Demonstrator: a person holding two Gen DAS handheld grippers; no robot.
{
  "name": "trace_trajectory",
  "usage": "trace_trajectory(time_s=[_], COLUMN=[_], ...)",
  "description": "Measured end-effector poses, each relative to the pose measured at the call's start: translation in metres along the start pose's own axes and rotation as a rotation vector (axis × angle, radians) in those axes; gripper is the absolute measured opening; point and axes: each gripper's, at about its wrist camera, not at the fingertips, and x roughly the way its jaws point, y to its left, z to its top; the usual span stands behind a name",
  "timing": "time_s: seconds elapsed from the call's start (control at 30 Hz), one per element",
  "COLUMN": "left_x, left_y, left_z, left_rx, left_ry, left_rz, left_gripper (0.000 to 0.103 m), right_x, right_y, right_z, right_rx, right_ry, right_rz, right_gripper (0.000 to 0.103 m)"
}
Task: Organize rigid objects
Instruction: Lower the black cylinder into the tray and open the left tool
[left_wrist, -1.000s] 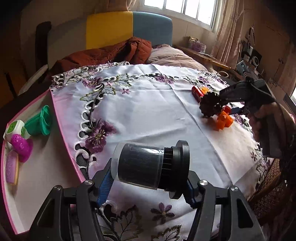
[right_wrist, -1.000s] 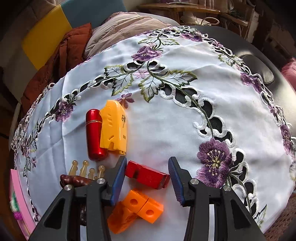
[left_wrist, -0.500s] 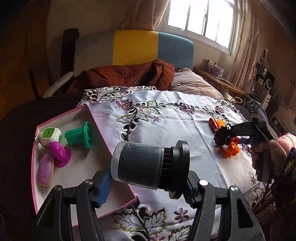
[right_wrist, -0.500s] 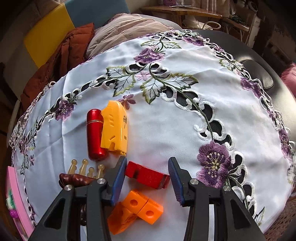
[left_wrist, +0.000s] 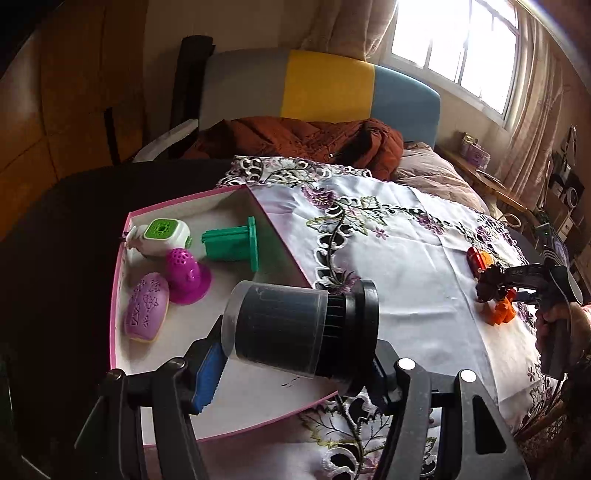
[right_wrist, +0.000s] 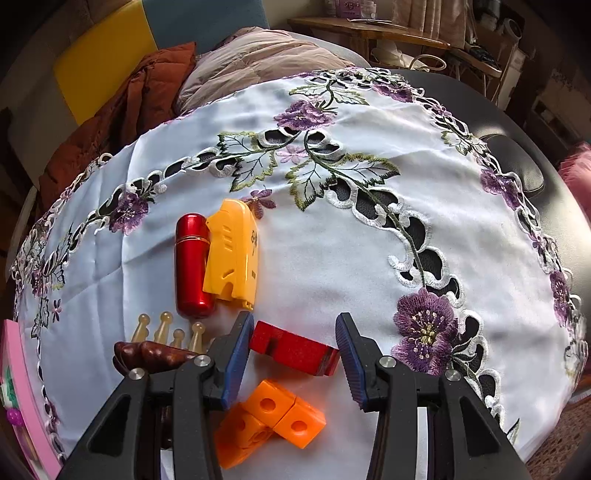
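the black cylinder with a clear cap (left_wrist: 295, 328) lies crosswise in the left gripper (left_wrist: 291, 373), clamped between its blue pads, held in the air over the near corner of the pink-rimmed white box (left_wrist: 258, 398). ahead and to the left of this claw, inside the box, sit a green spool (left_wrist: 232, 243), a white and green gadget (left_wrist: 162, 236), a magenta dotted piece (left_wrist: 184, 273) and a lilac oval piece (left_wrist: 147, 310), the last two touching. far off to the claw's right a hand (left_wrist: 554, 325) holds the other tool over a small cluster of toys on the embroidered tablecloth (left_wrist: 388, 258). the right gripper (right_wrist: 291, 358) stands unclenched, its jaws apart on either side of a red block (right_wrist: 295, 350) without pressing it; the block lies flat on the cloth between the pads. just below the claw, nearer the camera, are joined orange cubes (right_wrist: 269, 417). to its left is a dark brown piece with amber pegs (right_wrist: 159, 347). ahead and left lie a red capsule (right_wrist: 192, 262) and a yellow plastic piece (right_wrist: 232, 254), touching side by side.
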Motion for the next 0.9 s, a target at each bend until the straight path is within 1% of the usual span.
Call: trace_trajectory(time_s=[0.2, 0.4, 0.53, 0.63, 0.73, 0.83, 0.9], left_x=[0.005, -0.001, 0.003, 0.010, 0.020, 0.024, 0.025], left_y=[0.028, 0.071, 0.095, 0.101, 0.099, 0.098, 0.100], left_z=[-0.007, -0.018, -0.026, -0.031, -0.032, -0.029, -0.028], left_rx=[-0.073, -0.161, -0.208, -0.224, -0.209, -0.196, -0.198], left_ry=[0.035, 0.055, 0.087, 0.108, 0.123, 0.117, 0.118], left_rz=[0.019, 0.060, 0.075, 0.067, 0.071, 0.091, 0.086], left_gripper=[0.065, 0.065, 0.065, 0.065, 0.065, 0.065, 0.065], right_x=[0.000, -0.001, -0.001, -0.001, -0.001, -0.002, -0.001], right_y=[0.000, 0.002, 0.005, 0.005, 0.005, 0.005, 0.006], right_z=[0.000, 0.000, 0.000, 0.000, 0.000, 0.000, 0.000], right_rx=[-0.001, -0.015, -0.033, -0.035, -0.037, -0.041, -0.046], right_ry=[0.001, -0.001, -0.004, -0.003, -0.004, -0.005, -0.005], right_rz=[-0.002, -0.010, -0.021, -0.021, -0.023, -0.026, -0.029], right_gripper=[0.047, 0.047, 0.047, 0.047, 0.047, 0.047, 0.047])
